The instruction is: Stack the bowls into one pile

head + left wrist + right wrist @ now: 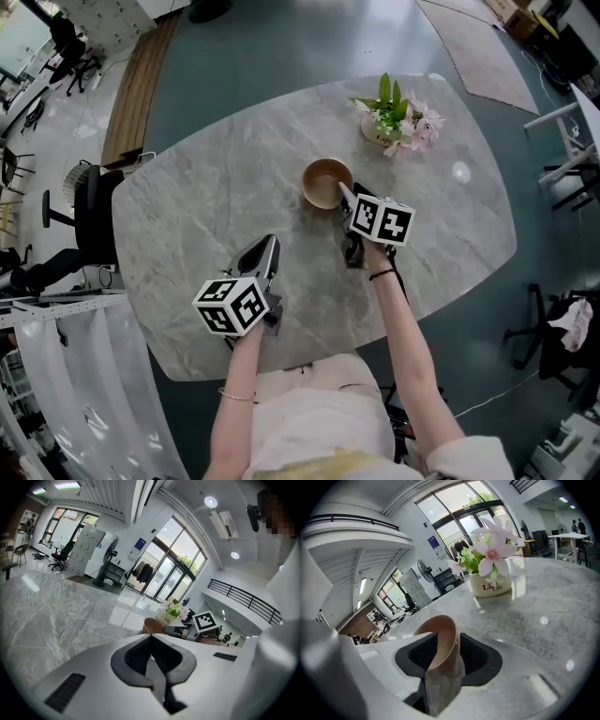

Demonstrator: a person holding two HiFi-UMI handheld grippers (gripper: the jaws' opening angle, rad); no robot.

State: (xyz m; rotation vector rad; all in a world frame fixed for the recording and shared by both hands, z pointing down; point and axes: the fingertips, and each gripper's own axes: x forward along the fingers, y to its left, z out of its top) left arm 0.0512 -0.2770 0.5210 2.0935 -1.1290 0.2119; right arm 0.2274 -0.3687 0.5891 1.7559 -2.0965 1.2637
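A brown bowl (pixel 325 183) stands upright on the grey marble table (pixel 206 216), just in front of a flower pot. My right gripper (pixel 346 195) is at the bowl's near right rim. In the right gripper view its jaws straddle the bowl's rim (pixel 440 637), and the right gripper (pixel 445 645) is open, with the pads clear of the wall. My left gripper (pixel 270 244) hovers over bare table to the near left of the bowl, shut and with nothing in it. In the left gripper view the left gripper (pixel 151 641) points towards the bowl (pixel 152 625).
A white pot of pink flowers (pixel 392 122) stands just behind the bowl to the right. A black office chair (pixel 89 211) is by the table's left edge. The person's lap is at the near table edge (pixel 281 366).
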